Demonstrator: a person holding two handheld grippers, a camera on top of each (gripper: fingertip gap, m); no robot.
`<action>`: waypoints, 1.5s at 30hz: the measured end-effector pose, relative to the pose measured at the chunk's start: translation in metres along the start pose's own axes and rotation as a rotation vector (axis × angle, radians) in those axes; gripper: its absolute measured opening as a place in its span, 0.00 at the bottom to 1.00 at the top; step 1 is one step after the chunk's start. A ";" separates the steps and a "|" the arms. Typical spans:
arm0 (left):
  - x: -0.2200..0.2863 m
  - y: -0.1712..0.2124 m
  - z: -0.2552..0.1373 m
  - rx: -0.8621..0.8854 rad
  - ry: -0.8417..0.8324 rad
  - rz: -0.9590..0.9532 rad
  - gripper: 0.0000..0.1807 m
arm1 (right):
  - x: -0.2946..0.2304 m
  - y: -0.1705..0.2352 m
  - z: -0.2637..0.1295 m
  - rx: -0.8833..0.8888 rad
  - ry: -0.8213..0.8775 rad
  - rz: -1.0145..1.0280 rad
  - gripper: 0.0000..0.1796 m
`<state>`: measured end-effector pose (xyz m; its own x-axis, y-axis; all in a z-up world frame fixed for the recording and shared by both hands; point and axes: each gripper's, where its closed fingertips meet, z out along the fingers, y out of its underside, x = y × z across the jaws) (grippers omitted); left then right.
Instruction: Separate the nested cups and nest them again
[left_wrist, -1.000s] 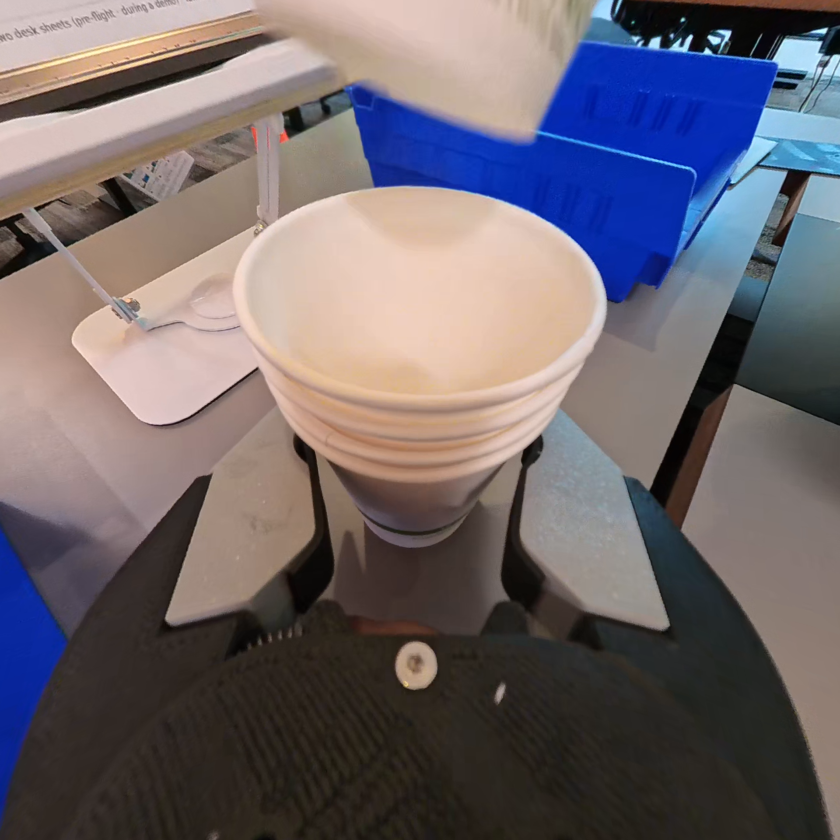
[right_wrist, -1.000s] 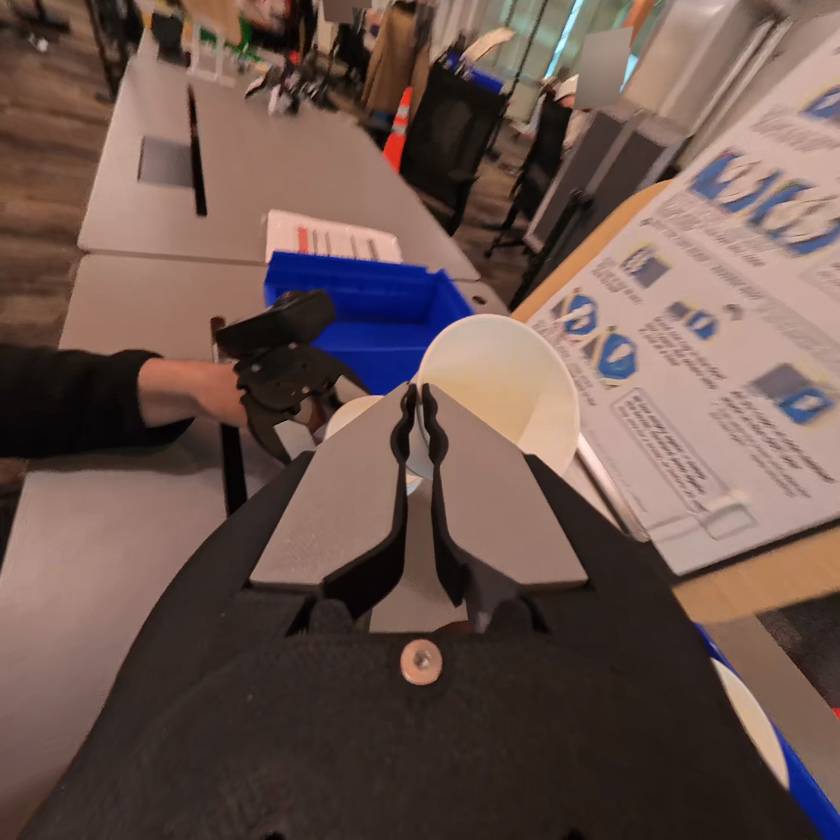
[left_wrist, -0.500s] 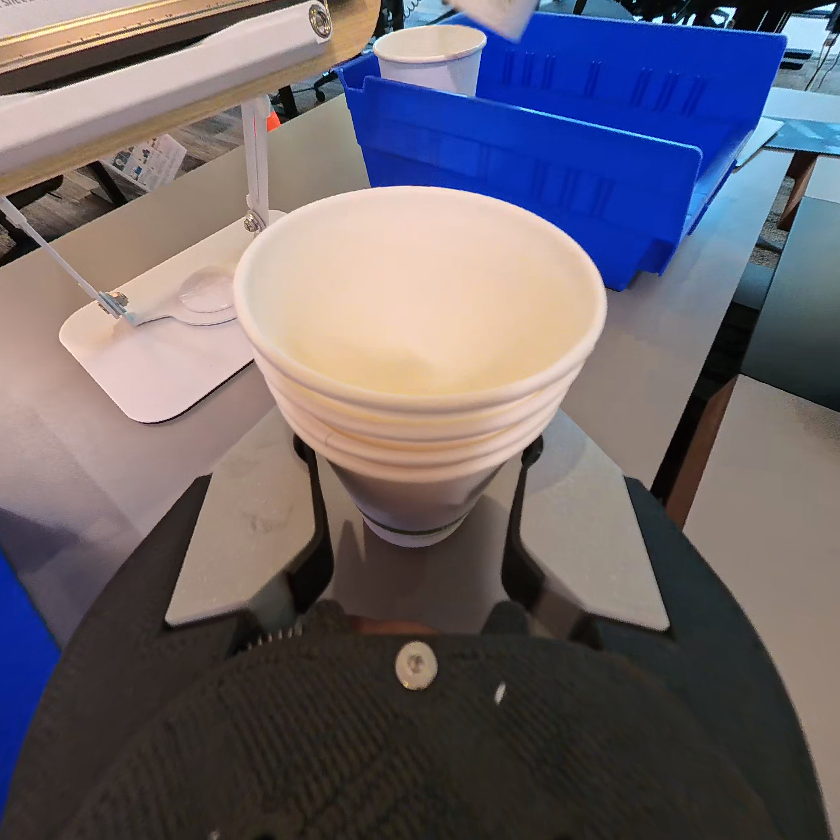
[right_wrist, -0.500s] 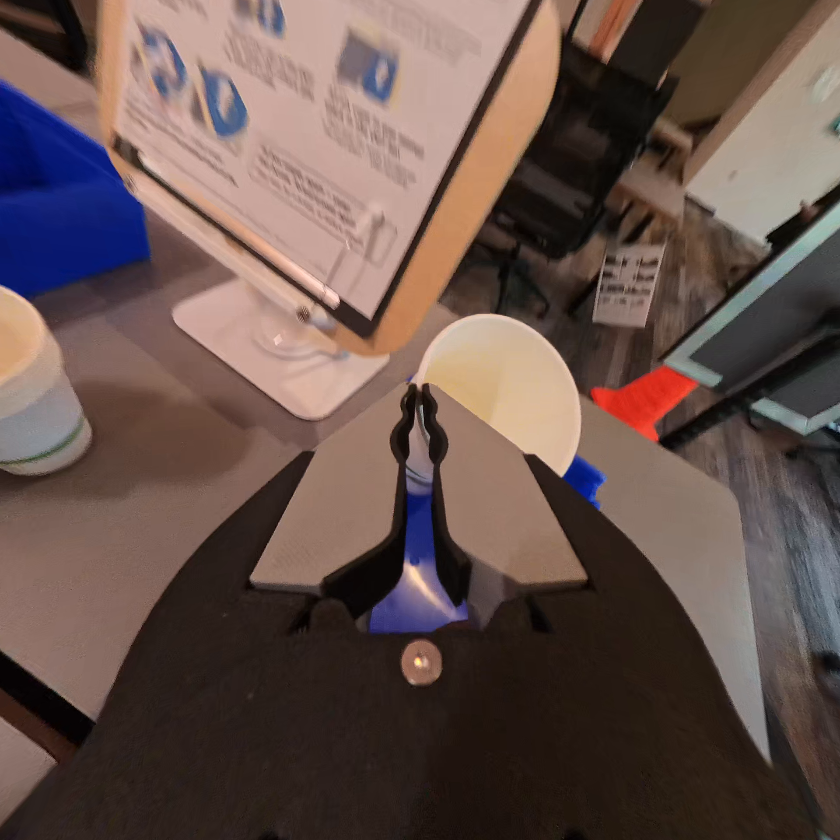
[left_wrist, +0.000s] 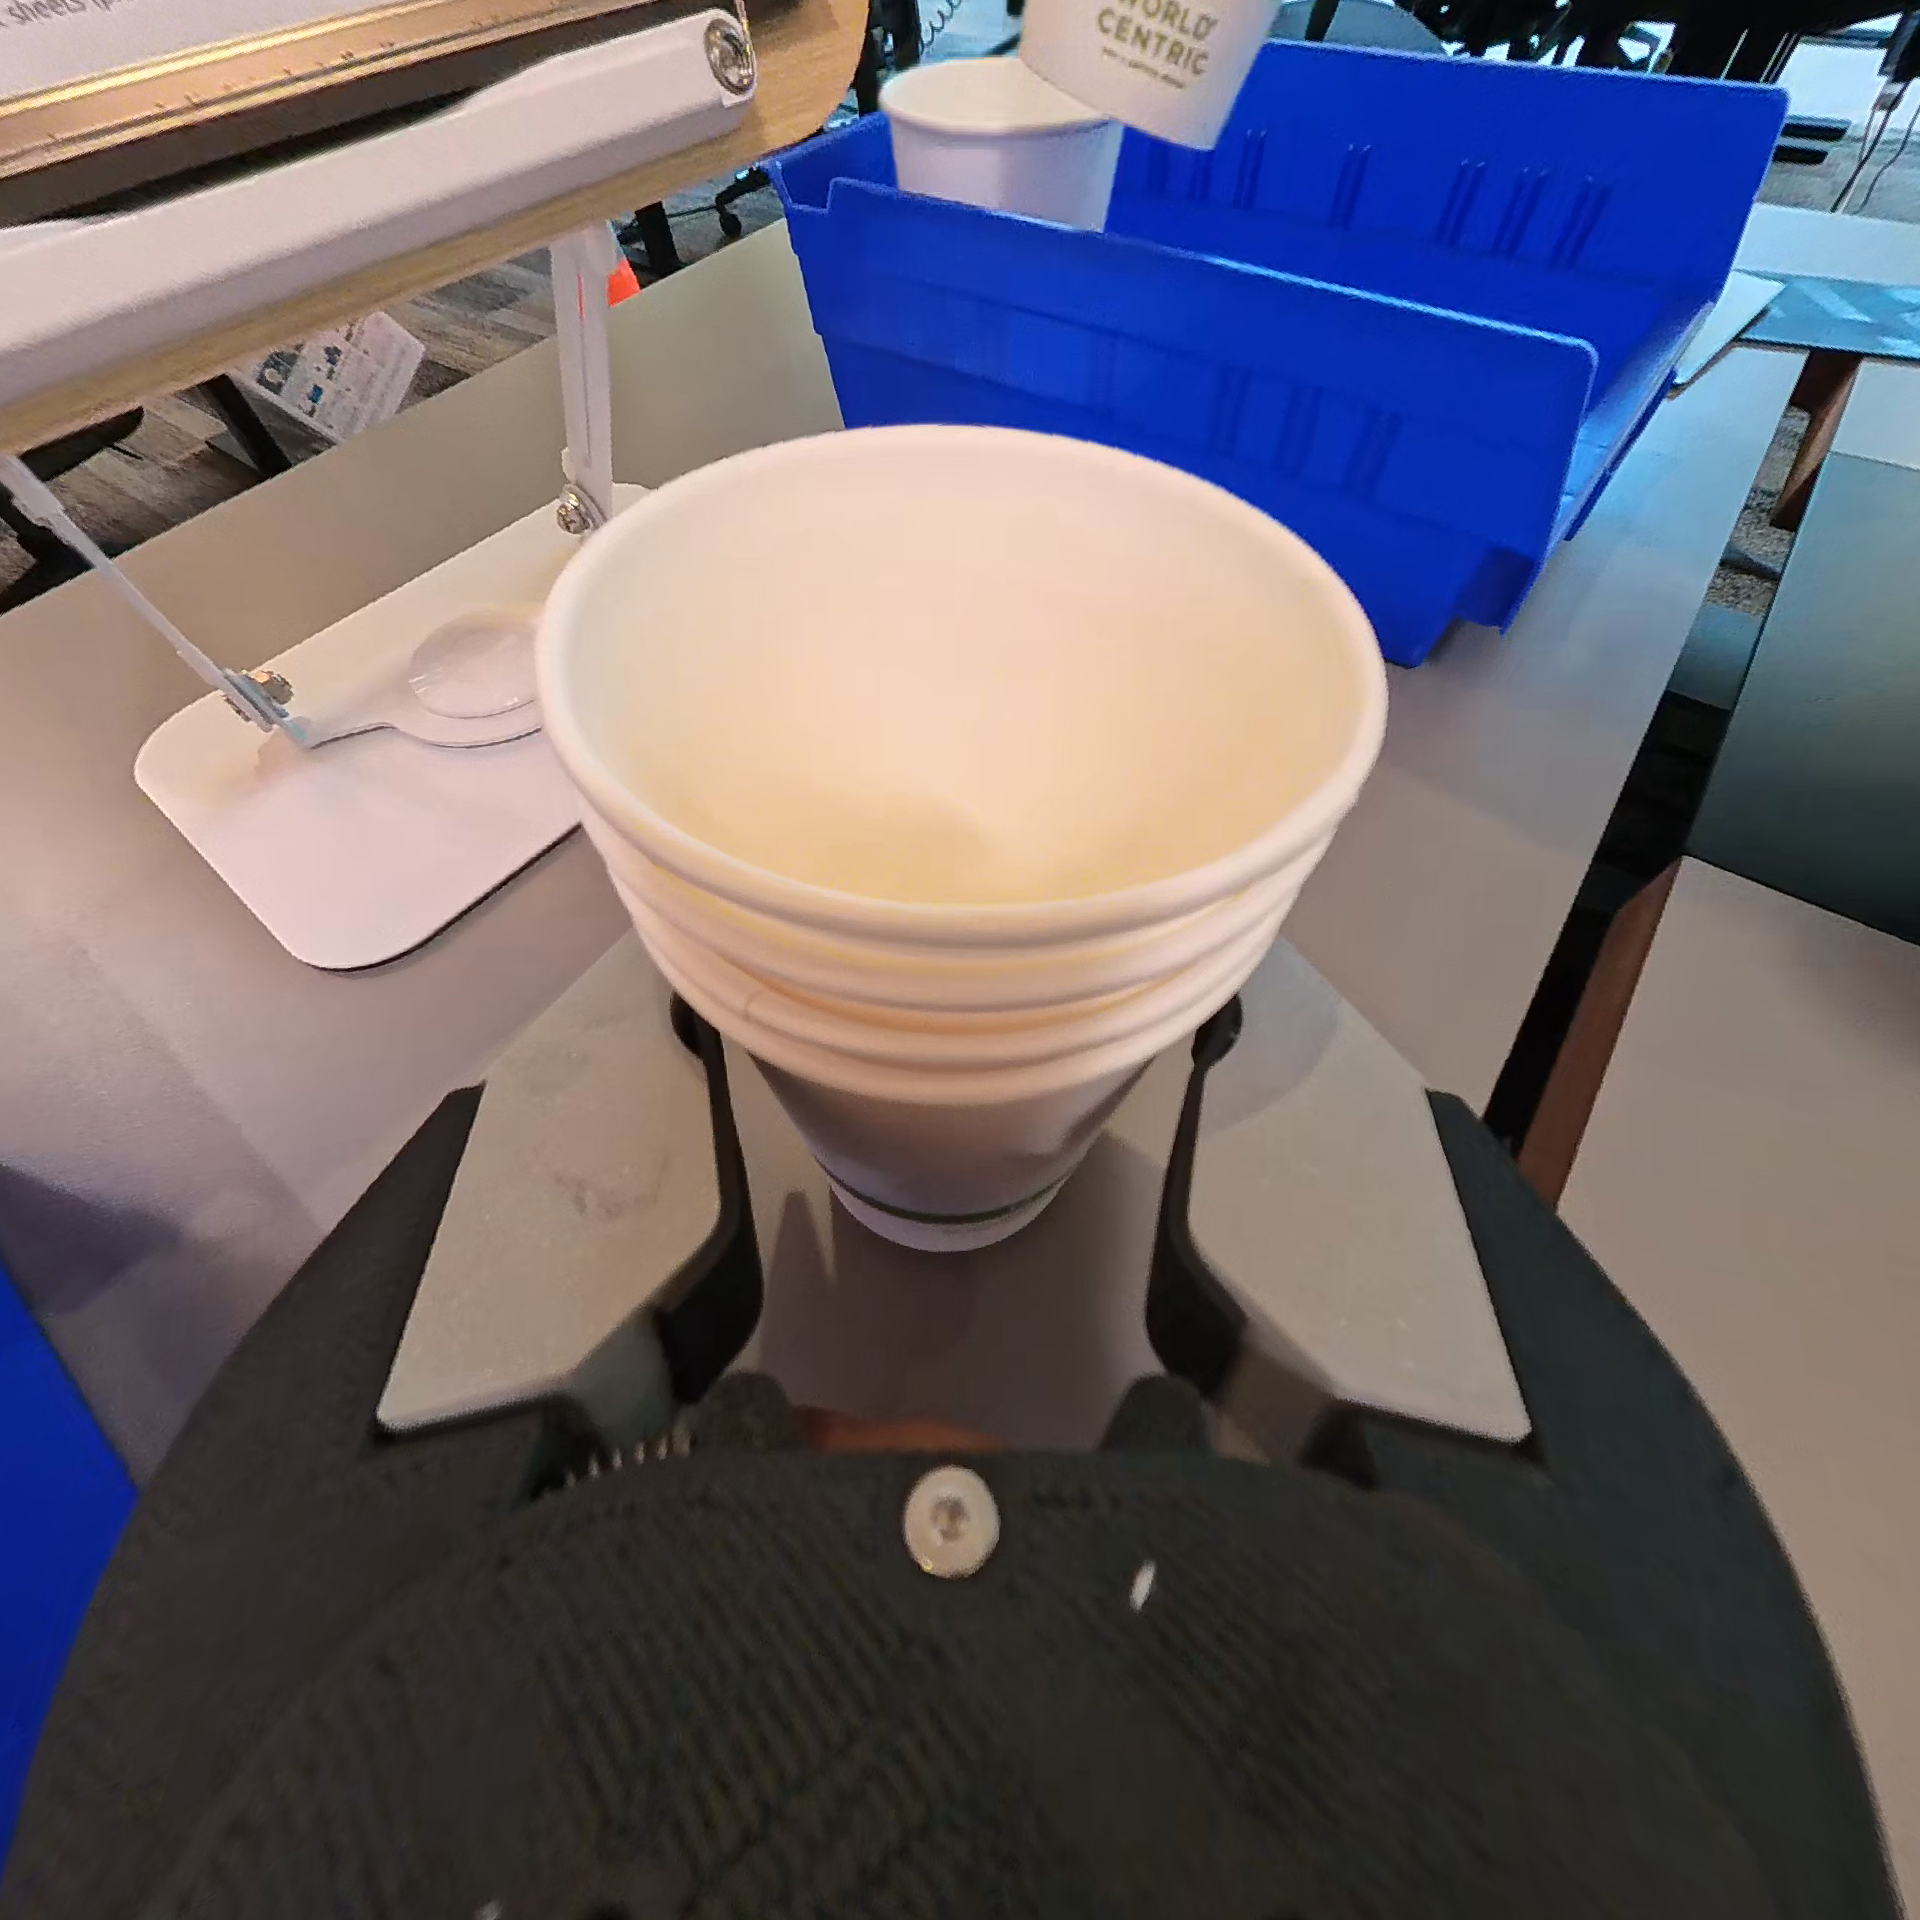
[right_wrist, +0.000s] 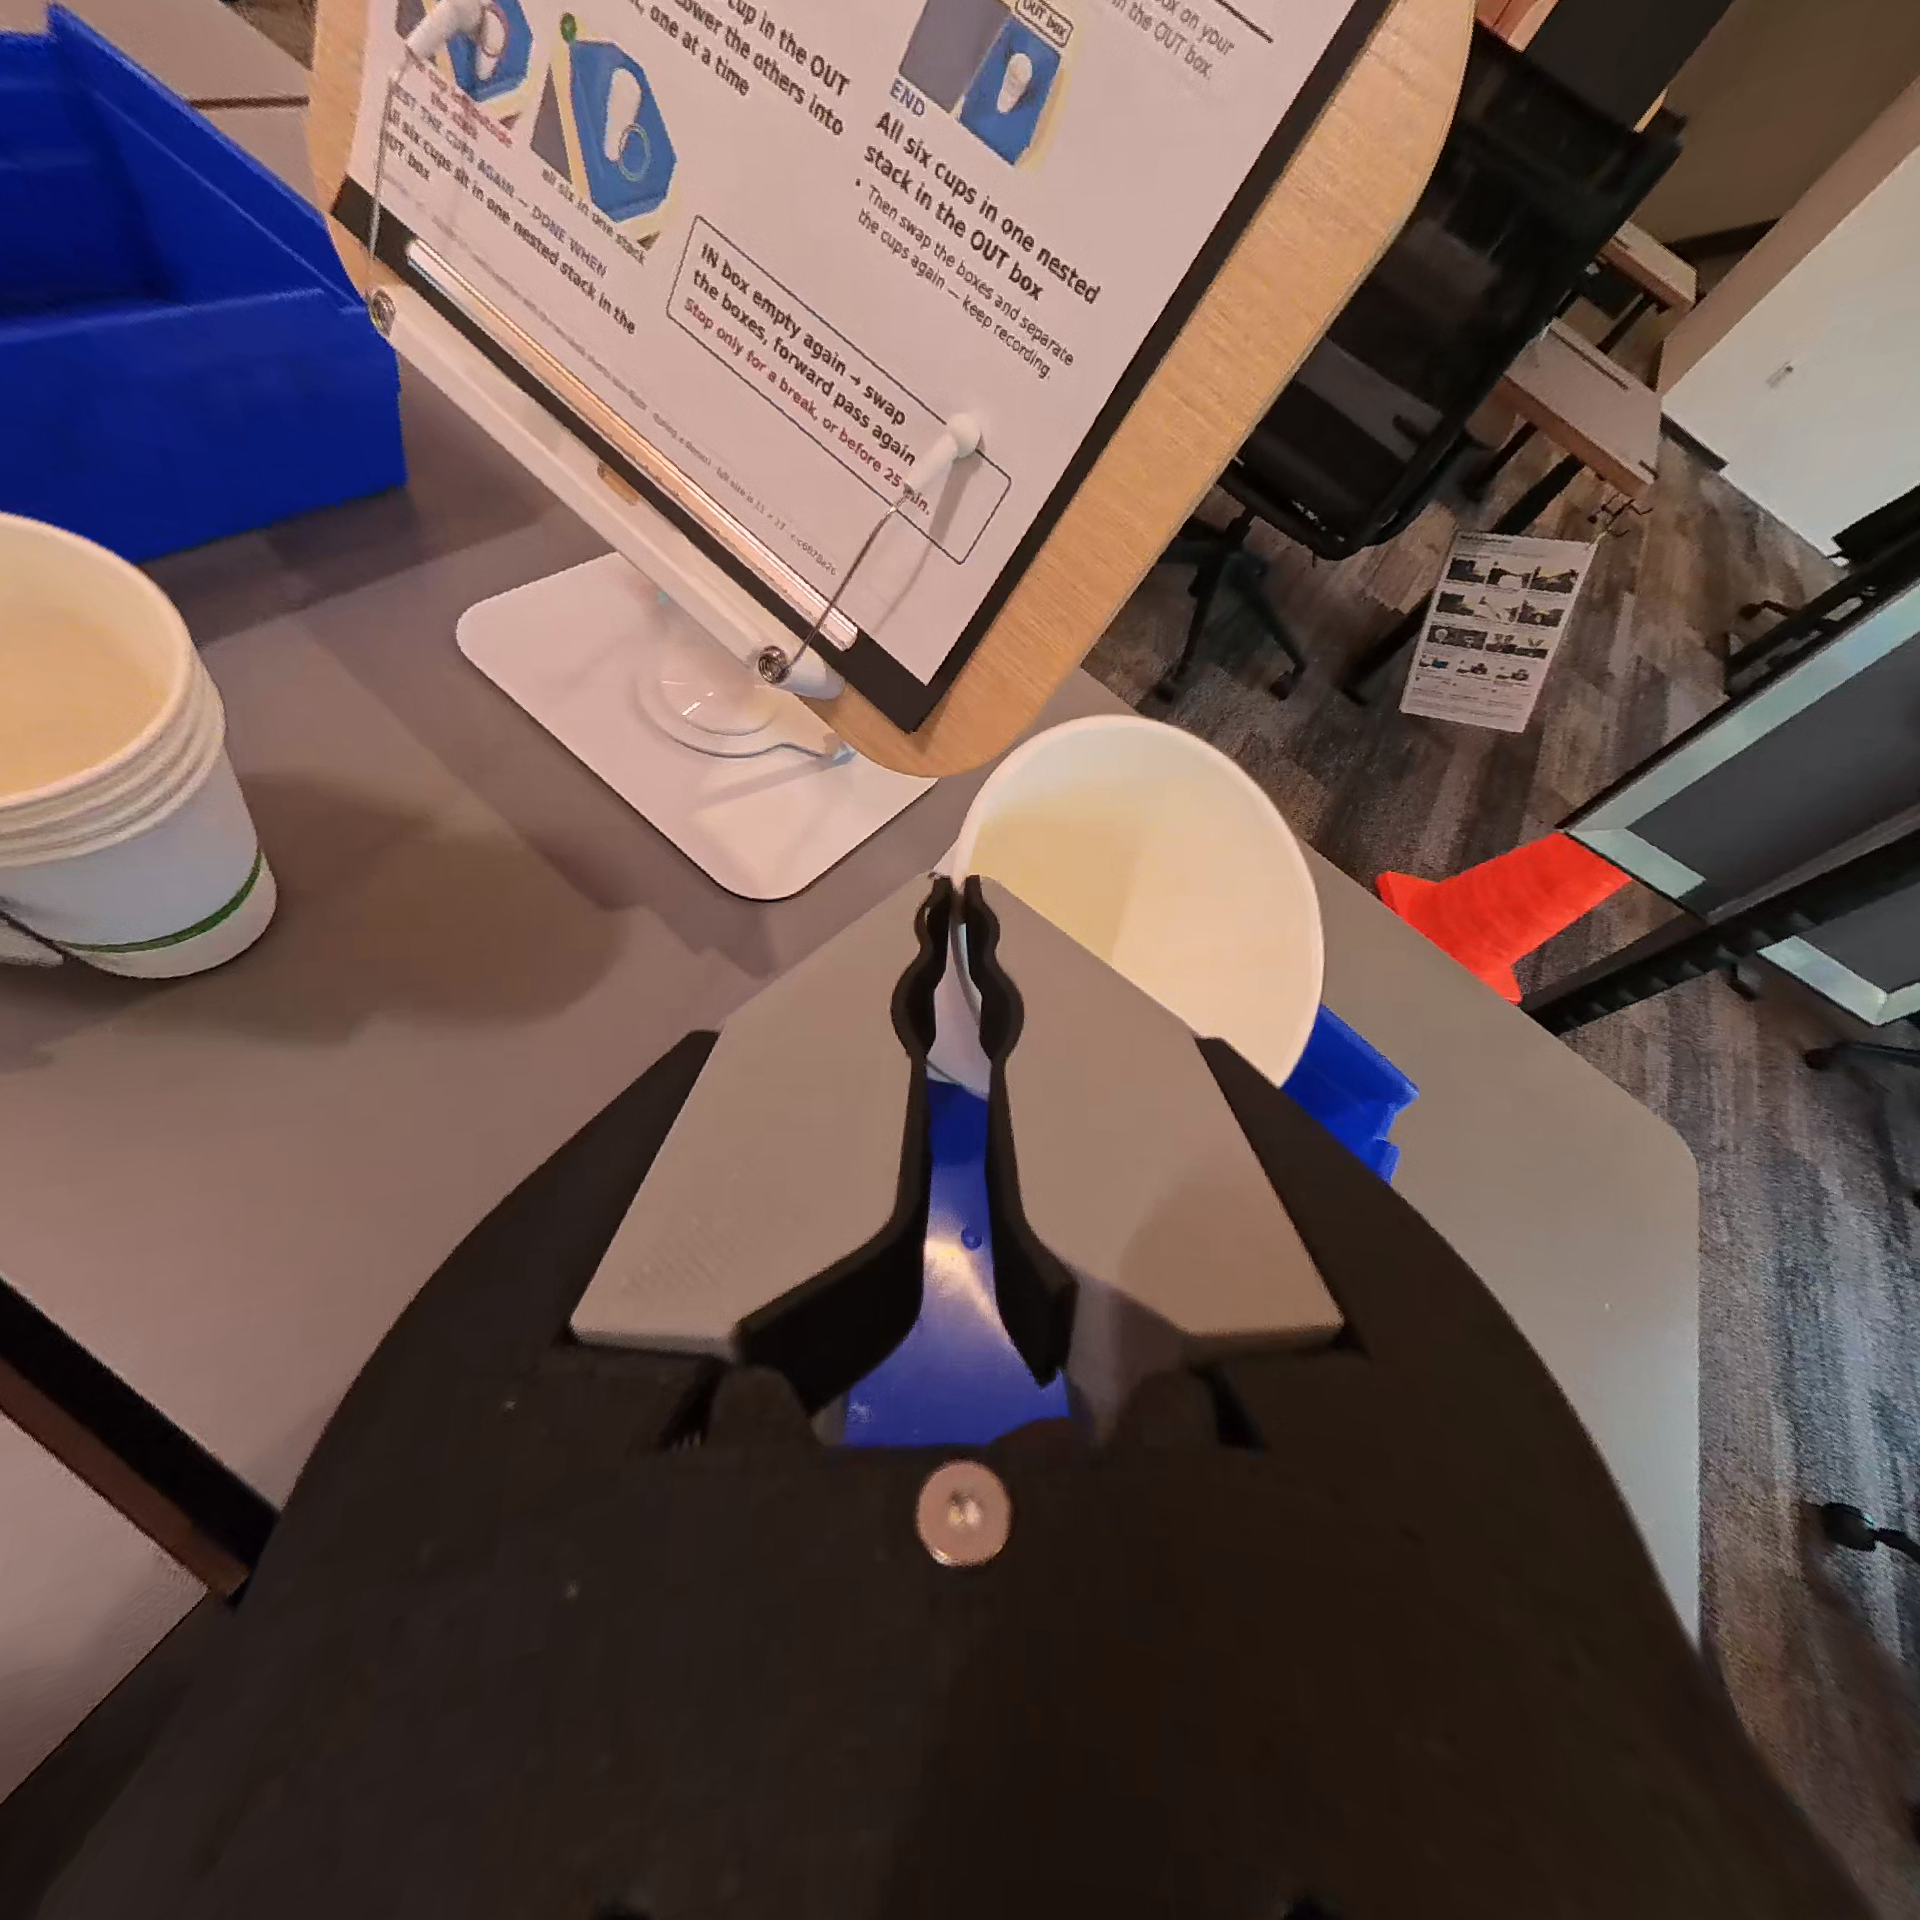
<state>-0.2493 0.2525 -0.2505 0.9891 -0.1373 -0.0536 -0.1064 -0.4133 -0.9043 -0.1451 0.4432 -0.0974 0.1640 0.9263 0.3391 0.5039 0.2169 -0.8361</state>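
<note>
Right gripper (right_wrist: 958, 902) clamped on single cup (right_wrist: 1148, 883) rim, above blue bin (left_wrist: 1299, 343). Left gripper (left_wrist: 951, 1023) jaws straddle nested stack (left_wrist: 956, 810) on table; contact unclear. Risk: thin rim pinch slips, or cup tilts when nesting

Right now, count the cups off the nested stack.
2. The held cup is pinched in the right tool above the blue bin; the standing cup sits in that bin, perhaps hiding others nested inside.
</note>
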 end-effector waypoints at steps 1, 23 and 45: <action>0.000 0.000 0.000 0.001 0.000 -0.002 0.51 | -0.001 0.001 -0.002 -0.010 -0.002 -0.005 0.00; -0.002 -0.003 -0.003 0.019 0.004 -0.020 0.51 | -0.029 0.080 0.050 -0.329 -0.122 -0.055 0.00; 0.002 -0.007 -0.003 0.029 0.007 -0.002 0.51 | -0.165 -0.039 -0.010 0.136 -0.547 -0.209 0.07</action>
<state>-0.2470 0.2525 -0.2429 0.9885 -0.1431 -0.0488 -0.1013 -0.3870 -0.9165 -0.1834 0.2790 -0.1163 -0.4053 0.8760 0.2613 0.3591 0.4154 -0.8358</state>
